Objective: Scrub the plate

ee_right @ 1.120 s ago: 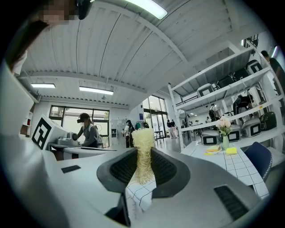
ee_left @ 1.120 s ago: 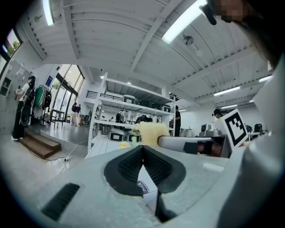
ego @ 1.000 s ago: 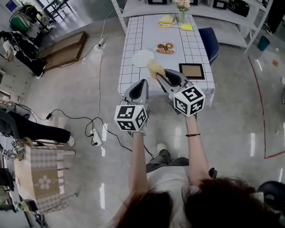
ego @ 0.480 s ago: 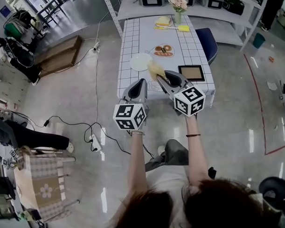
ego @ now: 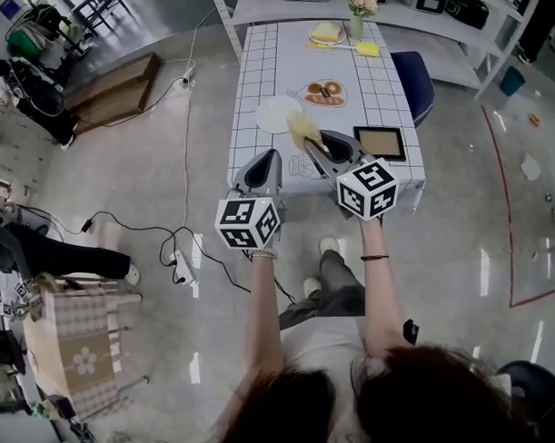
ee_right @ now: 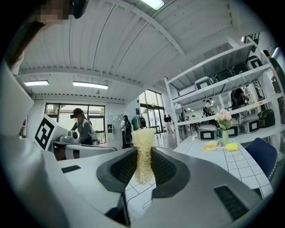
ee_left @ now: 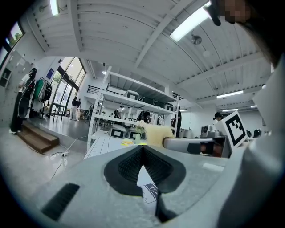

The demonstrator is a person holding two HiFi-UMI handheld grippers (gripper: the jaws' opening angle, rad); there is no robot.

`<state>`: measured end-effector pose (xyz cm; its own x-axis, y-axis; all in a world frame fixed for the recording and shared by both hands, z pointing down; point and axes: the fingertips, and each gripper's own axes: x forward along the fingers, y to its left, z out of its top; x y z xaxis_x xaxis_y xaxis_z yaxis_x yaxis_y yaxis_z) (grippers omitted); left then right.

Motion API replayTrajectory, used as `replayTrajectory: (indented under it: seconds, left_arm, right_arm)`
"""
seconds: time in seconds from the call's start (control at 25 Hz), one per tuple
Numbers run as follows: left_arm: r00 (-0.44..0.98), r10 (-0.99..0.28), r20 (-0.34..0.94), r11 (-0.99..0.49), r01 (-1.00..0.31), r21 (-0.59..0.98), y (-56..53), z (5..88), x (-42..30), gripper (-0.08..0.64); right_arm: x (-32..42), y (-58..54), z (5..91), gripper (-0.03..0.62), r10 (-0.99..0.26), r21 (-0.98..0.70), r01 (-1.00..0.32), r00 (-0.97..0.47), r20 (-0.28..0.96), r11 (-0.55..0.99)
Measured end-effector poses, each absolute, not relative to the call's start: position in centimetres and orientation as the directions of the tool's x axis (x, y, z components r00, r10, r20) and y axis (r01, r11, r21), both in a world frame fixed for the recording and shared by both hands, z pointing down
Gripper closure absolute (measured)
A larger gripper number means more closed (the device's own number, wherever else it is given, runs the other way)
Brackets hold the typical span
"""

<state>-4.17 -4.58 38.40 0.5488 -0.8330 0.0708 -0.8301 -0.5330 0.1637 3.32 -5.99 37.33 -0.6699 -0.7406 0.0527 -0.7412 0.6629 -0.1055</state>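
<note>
Glossy grey floor under a long table in white grid cloth, with shelving past its far end. From the head view, on the cloth: white plate lying flat at the near left; dish of pastries just right of it and farther; dark frame at the near right; vase of flowers and yellow sponge at the far end. Blue chair against the table's right side. Left gripper held at the table's near edge, nearer than the plate and apart from it. Right gripper beside it, with a pale yellow scrubber sticking out toward the plate's near right rim; touching or not, cannot tell.

From the left gripper view: dark ribbed pads pressed together at their tips, nothing between. Scrubber and right gripper off to the right, table beyond.

From the right gripper view: jaws clamped on the scrubber, its fibrous body squeezed between the pads and standing up past them. Gridded cloth below and to the right, vase far right. Plate out of both gripper views.
</note>
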Motion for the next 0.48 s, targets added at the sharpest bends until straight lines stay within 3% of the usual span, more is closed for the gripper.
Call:
replayTrajectory:
  seconds: [0.48]
  left_arm:
    - [0.507,-0.859,0.079,-0.483,-0.851,0.206,-11.3,39.1,-4.3,0.549]
  right_arm:
    - [3.3,-13.3,37.5,0.514,-0.701,-0.101,-0.706,-0.708,0.09,0.701]
